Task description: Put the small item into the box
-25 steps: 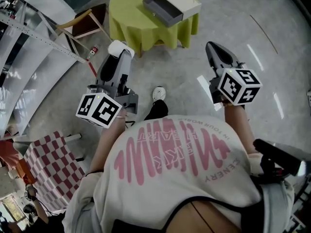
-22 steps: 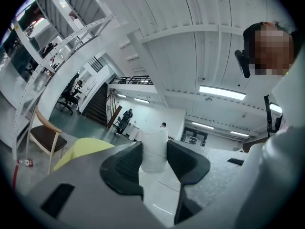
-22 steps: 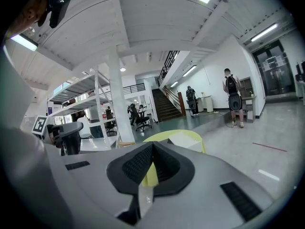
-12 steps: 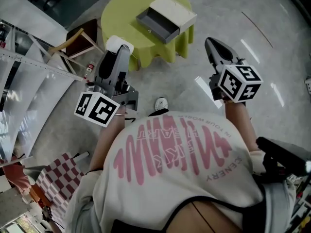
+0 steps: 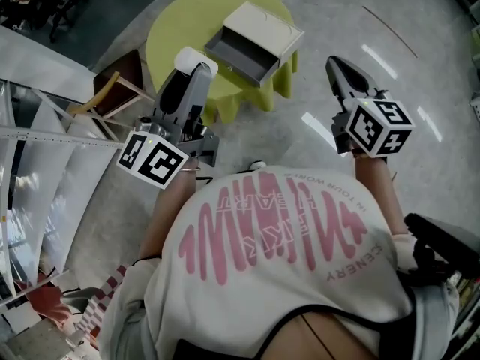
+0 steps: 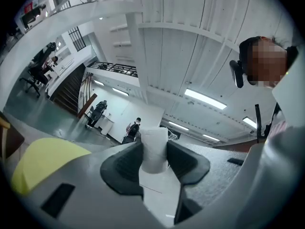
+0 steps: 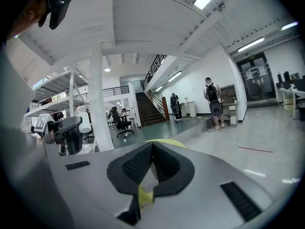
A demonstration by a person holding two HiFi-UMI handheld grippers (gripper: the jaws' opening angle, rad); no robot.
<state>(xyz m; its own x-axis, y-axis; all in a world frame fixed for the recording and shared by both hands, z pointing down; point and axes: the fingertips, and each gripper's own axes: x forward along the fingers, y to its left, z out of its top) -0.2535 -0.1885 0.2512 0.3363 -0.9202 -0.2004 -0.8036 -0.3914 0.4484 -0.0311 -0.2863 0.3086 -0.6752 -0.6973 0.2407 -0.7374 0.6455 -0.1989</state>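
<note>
My left gripper (image 5: pixel 193 70) is raised in front of me at about 11 o'clock. Its jaws are clamped on the small item (image 5: pixel 196 58), which stands up between the pads and pokes past their tips. In the left gripper view the small item (image 6: pixel 155 144) fills the gap, touching both dark pads. My right gripper (image 5: pixel 335 67) is out at 1 o'clock, its jaws together with nothing between them.

The item is a short, plain white cylinder with a flat top and a matte skin, and I see no print on it. I cannot tell what it is made of. I judge it light and likely to give a little under pressure. The place to hold it is where the pads have it now, on the round sides about mid-height. A round wall like that could roll or slide out if I slacken or tip it, while a hard squeeze might dent it, so a moderate grip seems right.

Farther off, at 12 o'clock, the round desk (image 5: pixel 176 28) carries a yellow-green cloth. The box (image 5: pixel 266 27) sits toward the desk's 3 o'clock edge, a cream casing with its grey drawer (image 5: pixel 238 51) pulled out and apparently bare. The item is in the air near the desk's front edge, apart from the box, which lies at its 2 o'clock.
</note>
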